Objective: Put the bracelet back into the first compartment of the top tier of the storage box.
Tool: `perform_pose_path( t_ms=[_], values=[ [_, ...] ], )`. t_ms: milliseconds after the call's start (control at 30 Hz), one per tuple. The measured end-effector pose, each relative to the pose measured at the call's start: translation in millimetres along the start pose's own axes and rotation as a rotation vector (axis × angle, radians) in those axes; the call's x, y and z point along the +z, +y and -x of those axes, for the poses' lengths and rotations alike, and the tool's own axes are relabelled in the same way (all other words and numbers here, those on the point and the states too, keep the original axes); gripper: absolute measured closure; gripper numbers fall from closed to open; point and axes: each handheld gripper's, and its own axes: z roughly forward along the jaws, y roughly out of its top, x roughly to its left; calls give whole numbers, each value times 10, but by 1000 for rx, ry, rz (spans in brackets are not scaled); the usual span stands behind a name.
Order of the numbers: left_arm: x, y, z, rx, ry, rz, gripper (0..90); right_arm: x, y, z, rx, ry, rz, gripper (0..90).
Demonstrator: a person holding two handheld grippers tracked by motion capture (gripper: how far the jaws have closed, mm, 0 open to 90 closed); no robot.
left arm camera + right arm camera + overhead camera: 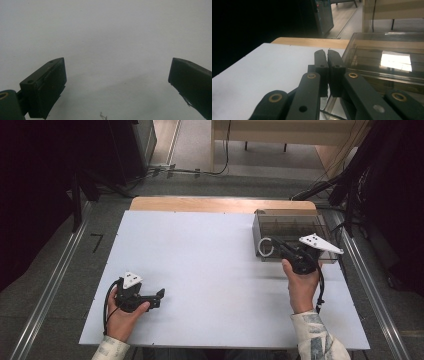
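Right gripper (327, 56): jaws are seen pressed nearly together in the right gripper view, only a thin slit between the pads. In the high view a white ring handle (265, 247) sits right at the jaw tips, at the near left corner of the smoked clear box (287, 227). The jaws appear to be closed on the ring, but the contact itself is hidden below the jaws in the right gripper view, so the grip is judged, not confirmed.

Key relation: the ring hangs off the box's front face, on the person's side, and the gripper is lined up from that side, pointing away and slightly left. The box's long axis runs left-right along the far right part of the white table (210, 270); the ring stands roughly upright against its front wall. Any pull is expected to be straight back toward the person, square to that long axis.

Left gripper (157, 297): jaws are spread wide in the left gripper view, nothing between them, bare table surface ahead. It is held low at the near left of the table, well apart from the box, jaws pointing right.

The right hand is clearly the nearer one; the left is judged idle. Risk noted: the box could slide if it is not braced.
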Motion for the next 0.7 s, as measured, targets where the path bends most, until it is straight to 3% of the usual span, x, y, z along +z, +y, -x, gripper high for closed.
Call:
perform_pose_path(
  t_ms=[333,700],
  values=[
    [3,0,3,-3,1,2,22,-78,40,167,32,-39,32,848],
    [0,0,0,-1,0,0,22,-19,-4,219,30,-59,2,848]
  ],
)
